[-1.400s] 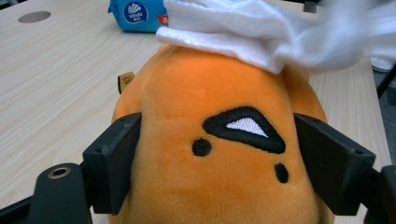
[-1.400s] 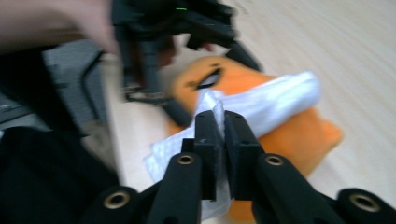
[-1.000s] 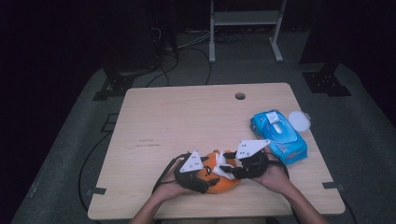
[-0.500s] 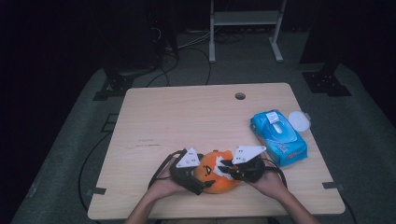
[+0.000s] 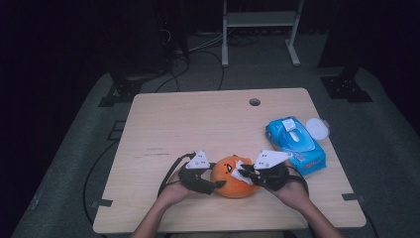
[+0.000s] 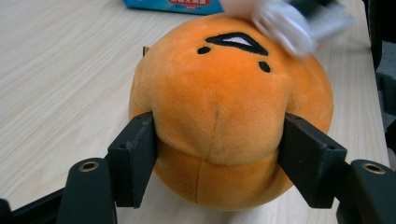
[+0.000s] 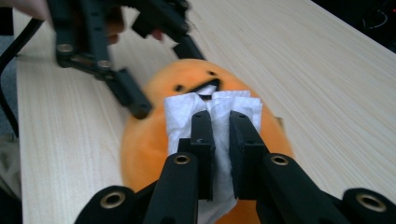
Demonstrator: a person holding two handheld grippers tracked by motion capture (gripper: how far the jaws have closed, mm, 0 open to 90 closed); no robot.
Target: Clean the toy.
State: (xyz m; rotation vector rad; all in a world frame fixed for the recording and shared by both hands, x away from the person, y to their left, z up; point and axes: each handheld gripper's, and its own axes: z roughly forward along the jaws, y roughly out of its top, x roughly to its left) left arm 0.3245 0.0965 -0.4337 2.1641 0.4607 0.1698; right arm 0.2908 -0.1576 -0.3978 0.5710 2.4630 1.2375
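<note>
Orange plush ball (image 5: 232, 177) sits on the bench (image 5: 198, 124) near your edge, between your 2 hands, face side up.

Left tongs (image 6: 219, 154): jaws have just been closing and now press into the plush's 2 flanks, denting the fabric. You have it pinned steady against the bench.

Right tongs (image 7: 219, 140): jaws nearly together, clamped on a folded white wipe (image 7: 212, 109). The wipe lies on top of the plush, right by its stitched mouth and eyes. In the left gripper view it shows as a white blur at the face, so I judge you are mid-stroke.

Blue wipe pack (image 5: 295, 144) lies well apart to the right, its round white lid (image 5: 317, 128) just beside it.

Progress, as a judgement: wipe drawn, plush secured, cleaning under way at the face. Left to do: the sides, and the underside now against the bench, which needs a turn. Then drop the wipe and let go of the plush. No stain visible to confirm what is clean.
</note>
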